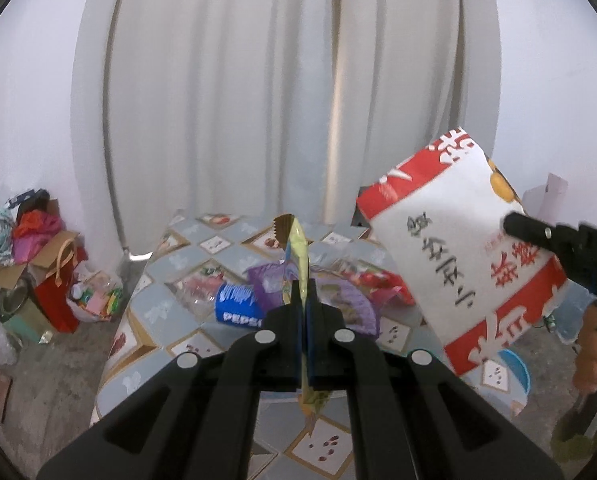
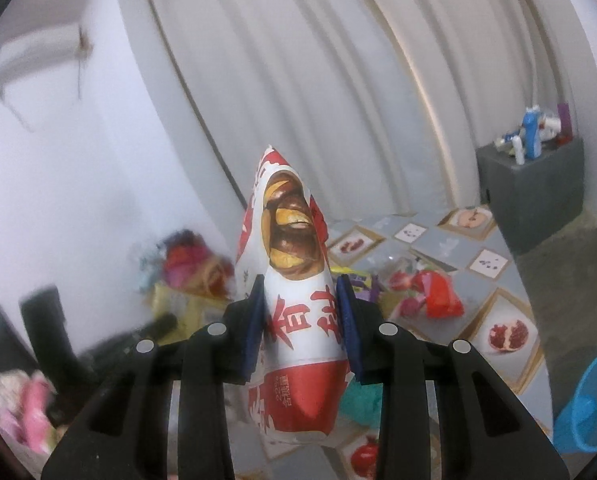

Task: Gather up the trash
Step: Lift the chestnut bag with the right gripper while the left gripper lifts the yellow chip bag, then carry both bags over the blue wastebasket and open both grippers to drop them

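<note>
**Desk:** What do I have in hand, nearest first?

**Operator:** Two grippers, one piece of trash each. My left gripper [image 1: 303,300] is clenched tight on a thin yellow-green wrapper [image 1: 298,248]; it stands edge-on between the pads, its serrated end sticking up past the fingertips and its tail hanging below them. My right gripper [image 2: 300,304] grasps a red-and-white snack bag [image 2: 294,280]; the blue pads [image 2: 348,320] press its puffed sides, the top rising well above them. Both pieces are held clear above the table [image 1: 170,320].

**Desk:** And beyond the fingers?

**Operator:** On the patterned tabletop, near its middle, I count one crushed Pepsi bottle [image 1: 234,304], one purple wrapper [image 1: 338,300] just beside it and one red wrapper [image 1: 382,284] behind. One blue basin [image 2: 590,404] sits off the table's right edge. Past the left edge, one red gift bag [image 1: 58,300] stands by the wall, beside a cardboard box [image 1: 14,272] of clothes. Farthest, white curtains [image 1: 258,100].
</note>
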### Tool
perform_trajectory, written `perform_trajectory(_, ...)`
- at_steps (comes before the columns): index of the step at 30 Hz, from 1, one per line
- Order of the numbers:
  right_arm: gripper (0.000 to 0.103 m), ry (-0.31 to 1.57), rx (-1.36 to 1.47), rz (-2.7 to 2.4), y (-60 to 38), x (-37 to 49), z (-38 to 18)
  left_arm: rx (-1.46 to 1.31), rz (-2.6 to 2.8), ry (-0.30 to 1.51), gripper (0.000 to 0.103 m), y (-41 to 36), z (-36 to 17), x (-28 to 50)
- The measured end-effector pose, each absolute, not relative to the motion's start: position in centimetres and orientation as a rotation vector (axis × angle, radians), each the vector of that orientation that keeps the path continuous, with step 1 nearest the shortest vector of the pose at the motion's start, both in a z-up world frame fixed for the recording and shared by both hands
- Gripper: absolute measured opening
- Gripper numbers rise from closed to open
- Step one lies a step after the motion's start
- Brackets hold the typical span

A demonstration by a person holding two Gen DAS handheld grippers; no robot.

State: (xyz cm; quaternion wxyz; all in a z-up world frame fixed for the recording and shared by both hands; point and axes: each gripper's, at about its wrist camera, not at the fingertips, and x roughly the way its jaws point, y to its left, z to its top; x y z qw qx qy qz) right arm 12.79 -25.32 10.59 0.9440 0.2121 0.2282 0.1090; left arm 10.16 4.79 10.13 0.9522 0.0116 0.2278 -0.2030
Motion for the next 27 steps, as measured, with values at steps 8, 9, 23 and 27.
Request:
perform_trajectory(8,0.033,0.397,0.747,0.363,-30.8,11.8,12.5,0.016,-0.448,0.415,0.001,4.1,12.4,8.7)
perform_trajectory(9,0.033,0.374,0.801,0.398,-31.7,11.2,12.2,0.016,-0.449,0.415,0.001,4.0,12.6,8.5)
perform_trajectory(23,0.032,0.143,1.405,0.665,-41.3,1.4,2.3,-0.052,-0.691,0.416,0.001,-1.0,15.1,4.4)
perform_trajectory(27,0.033,0.011,1.46,0.673,-42.8,-2.1,1.0,-0.057,-0.826,0.452,0.001,-4.7,15.5,4.1)
